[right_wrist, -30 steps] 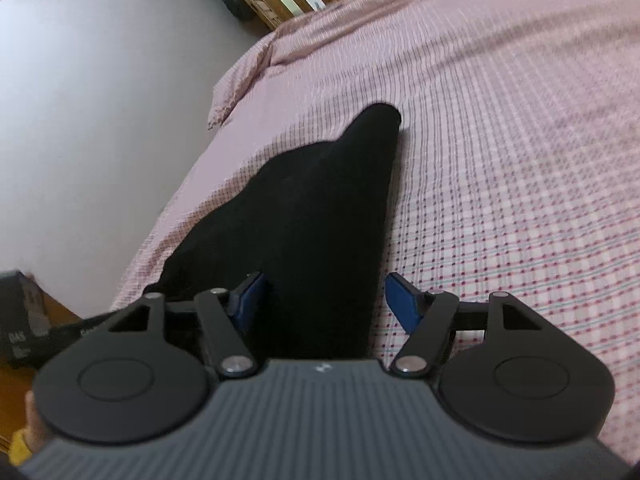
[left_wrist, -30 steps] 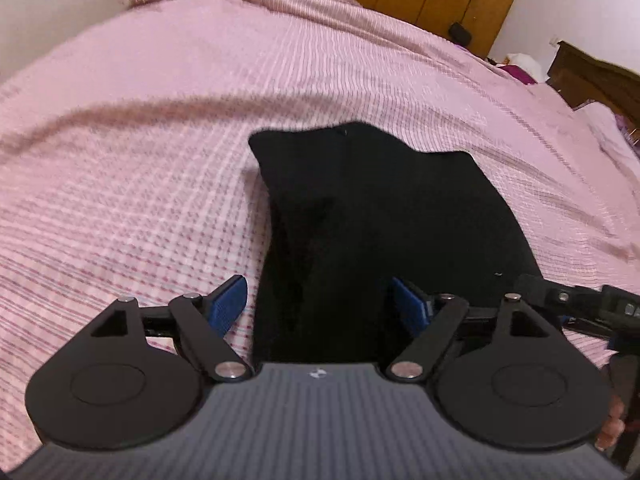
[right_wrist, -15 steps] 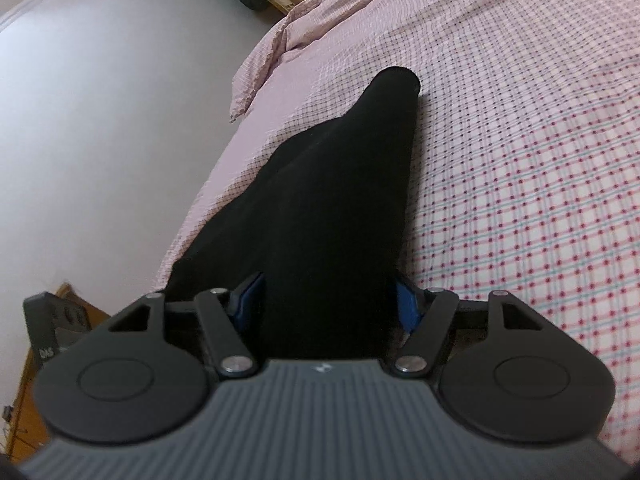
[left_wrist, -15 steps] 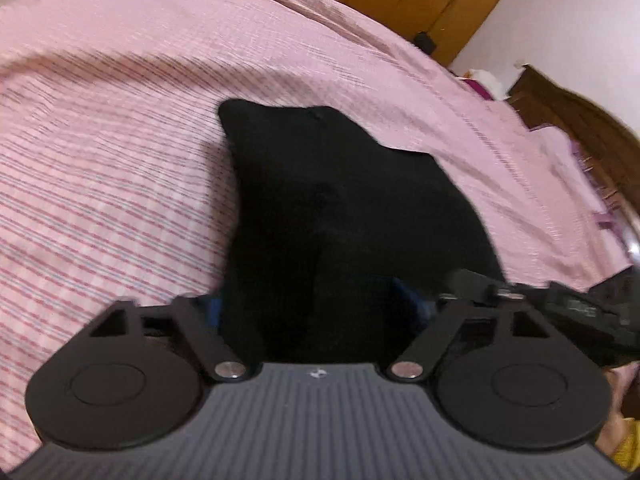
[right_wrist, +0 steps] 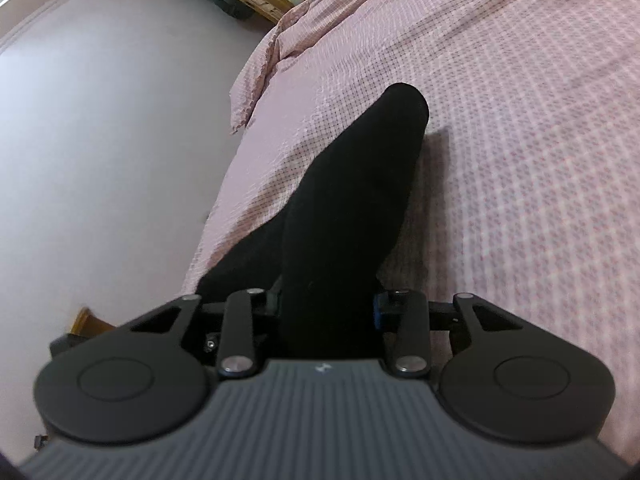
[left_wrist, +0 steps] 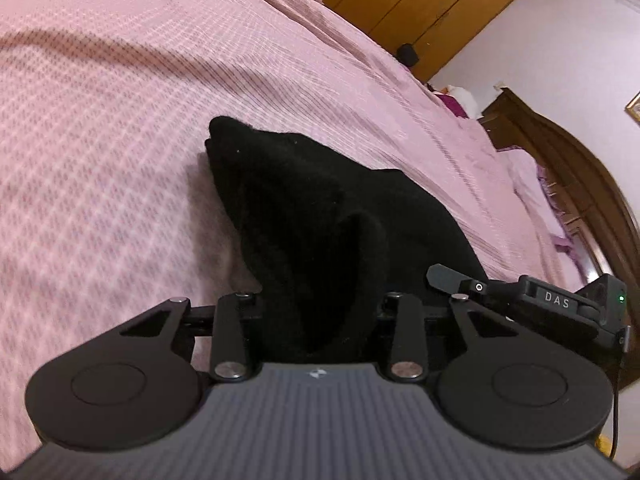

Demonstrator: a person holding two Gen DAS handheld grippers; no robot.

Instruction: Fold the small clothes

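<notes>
So both tongs are on the near edge of the black garment at once. It lies on the bed, close to the bed's near edge, and runs straight away from both tongs toward a far corner that still sits on the bedspread.

The left tongs are closing, with a thick bunch of the cloth filling the gap between them. The pads themselves are hidden by fabric, but it looks like they've already got a bite. The right tongs are doing the same thing: closing, cloth packed between them, a bit of blue pad peeking out right against the fabric.

The part that matters for the next move, I think: the garment's long axis points away from the tongs, so the fold would go forward, carrying the near edge over toward that far corner. Neither hand is nearer, as both sit on that same near edge, side by side; you can see the right tool poking in beside the garment in the left view.

Around the garment the bed is bare, just a pink checked bedspread with soft wrinkles. Beyond it there's a wooden wardrobe, a dark headboard off to one side, and a plain pale wall past the bed's near edge.
</notes>
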